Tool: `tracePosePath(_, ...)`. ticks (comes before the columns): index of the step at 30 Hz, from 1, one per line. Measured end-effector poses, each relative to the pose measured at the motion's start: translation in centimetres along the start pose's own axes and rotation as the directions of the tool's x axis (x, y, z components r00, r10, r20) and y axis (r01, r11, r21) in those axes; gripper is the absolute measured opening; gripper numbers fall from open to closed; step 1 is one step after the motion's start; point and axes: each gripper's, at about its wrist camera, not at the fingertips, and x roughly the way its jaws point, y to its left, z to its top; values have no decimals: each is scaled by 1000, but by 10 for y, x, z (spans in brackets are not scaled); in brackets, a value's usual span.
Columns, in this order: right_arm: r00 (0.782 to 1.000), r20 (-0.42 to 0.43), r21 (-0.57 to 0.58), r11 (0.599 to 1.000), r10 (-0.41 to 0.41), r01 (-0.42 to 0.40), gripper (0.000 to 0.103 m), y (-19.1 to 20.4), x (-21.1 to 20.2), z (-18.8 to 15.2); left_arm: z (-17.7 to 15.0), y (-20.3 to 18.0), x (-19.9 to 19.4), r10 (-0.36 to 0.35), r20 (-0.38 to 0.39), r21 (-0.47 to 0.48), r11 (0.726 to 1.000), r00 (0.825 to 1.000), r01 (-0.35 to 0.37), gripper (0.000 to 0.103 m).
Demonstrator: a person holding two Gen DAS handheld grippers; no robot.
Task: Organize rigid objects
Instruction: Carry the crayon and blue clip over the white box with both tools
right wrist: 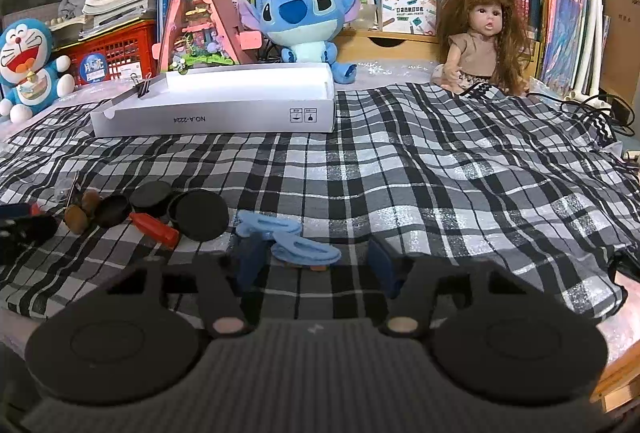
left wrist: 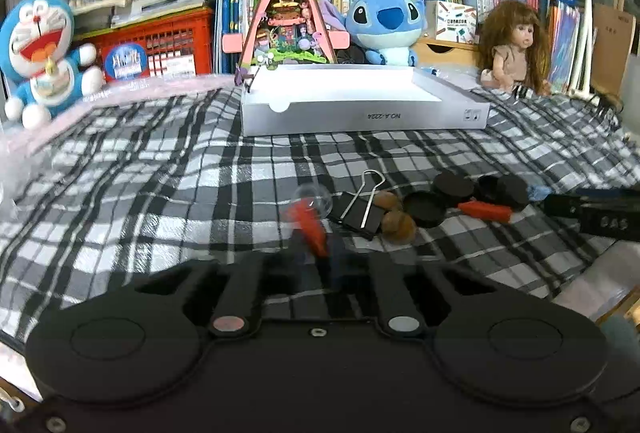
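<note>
Small rigid objects lie clustered on the plaid-covered bench (right wrist: 440,169): black round lids (right wrist: 202,215), a binder clip (left wrist: 358,211), brown nuts (left wrist: 398,227), an orange piece (left wrist: 486,211) and blue clips (right wrist: 306,253). Right of them the cloth is bare to its edge. A white box (right wrist: 224,113) sits behind. The left claw (left wrist: 320,249) is closed on a blurred orange-red piece (left wrist: 312,229). The right claw (right wrist: 316,267) is apart, straddling a blue clip, contact unclear.
</note>
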Motion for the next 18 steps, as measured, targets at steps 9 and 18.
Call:
tracePosePath(9, 1000, 12, 8, 1000, 28, -28, 43, 2, -10, 2, 4, 2, -6, 9, -1, -58, 998, 1000, -9, 10)
tracePosePath(18, 999, 27, 9, 999, 47, -47, 43, 3, -17, 4, 4, 2, -13, 21, 19, -63, 998, 1000, -20, 14)
